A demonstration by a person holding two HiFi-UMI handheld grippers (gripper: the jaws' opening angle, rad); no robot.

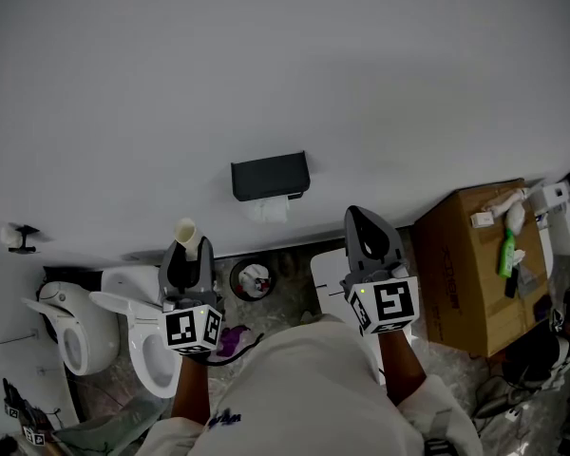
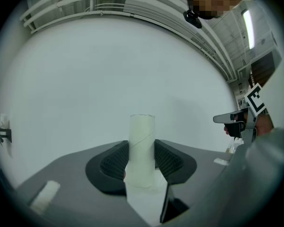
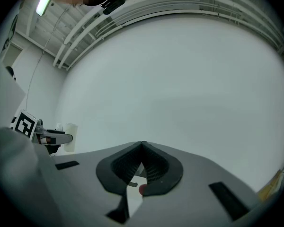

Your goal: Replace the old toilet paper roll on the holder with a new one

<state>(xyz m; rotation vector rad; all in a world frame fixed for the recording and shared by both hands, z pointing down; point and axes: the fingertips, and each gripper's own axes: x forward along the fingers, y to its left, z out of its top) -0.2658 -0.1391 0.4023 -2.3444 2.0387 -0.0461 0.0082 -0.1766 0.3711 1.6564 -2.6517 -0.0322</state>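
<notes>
Cardboard, pale and hollow: in the head view the bare tube [image 1: 185, 232] stands upright in the left gripper [image 1: 189, 249]. It is well apart from the black holder [image 1: 270, 175] on the wall [image 1: 285, 65], under which a tail of paper [image 1: 269, 210] hangs. The right gripper [image 1: 366, 228] is pinched together. I judge the tube light and easily crushed, best held gently across its middle. Only the left gripper view shows both jaws pressing the tube's sides. Only the right gripper view shows its jaws meeting with nothing between them, facing bare wall.
</notes>
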